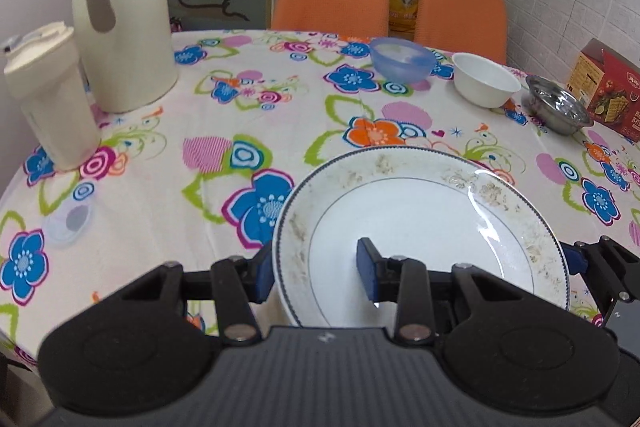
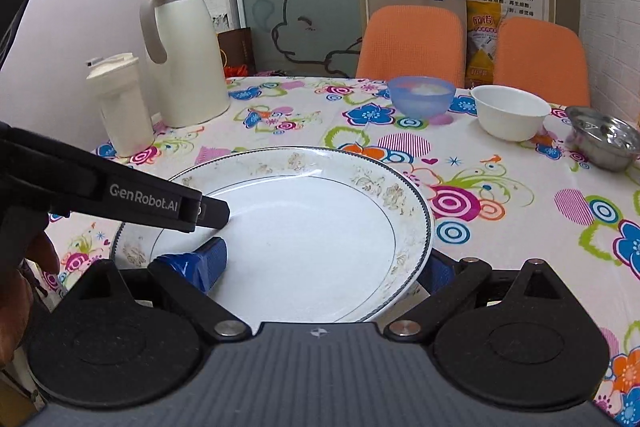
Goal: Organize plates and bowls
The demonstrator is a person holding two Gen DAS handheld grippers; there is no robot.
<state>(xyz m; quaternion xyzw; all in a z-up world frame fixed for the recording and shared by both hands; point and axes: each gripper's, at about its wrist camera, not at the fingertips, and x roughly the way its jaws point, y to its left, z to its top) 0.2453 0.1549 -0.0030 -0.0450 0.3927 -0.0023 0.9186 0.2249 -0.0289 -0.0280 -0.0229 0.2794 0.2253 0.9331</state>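
Plate (image 1: 420, 227): big white one w/ faded gold pattern and thin blue rim line, near edge of the worktop (image 1: 160, 187) on the flowery cloth. Looks like it's resting on the cloth or barely lifted, can't tell which.
Left claw (image 1: 316, 275): straddling the plate's left rim, one blue pad outside the edge, the other inside on the plate's face. Pads spread around the rim, can't say if they're really biting it.
Right claw (image 2: 324, 267): same deal on the plate's right side, one pad on the plate's face, the other outside the rim. Spread around the rim too; grip not confirmed.
Bowls: blue plastic bowl (image 1: 402, 59), white bowl (image 1: 486, 79), steel bowl (image 1: 558, 105) in a loose row at the far right, each apart from the next, none stacked.
Other stuff: cream thermos jug (image 1: 124, 23) and cream tumbler (image 1: 52, 95) far left, small clear lid (image 1: 68, 223) on the cloth, red box (image 1: 608, 91) by the steel bowl.
Step atm: imo a two-claw pickup of the plate, right at the grasp stage. Sorting hasn't gotten anywhere yet.
Next move: prob both claws need to close evenly on opposite rims, then lift level so it doesn't tip. Glazed rim = slippery, so firm squeeze first. Where it goes, no idea.
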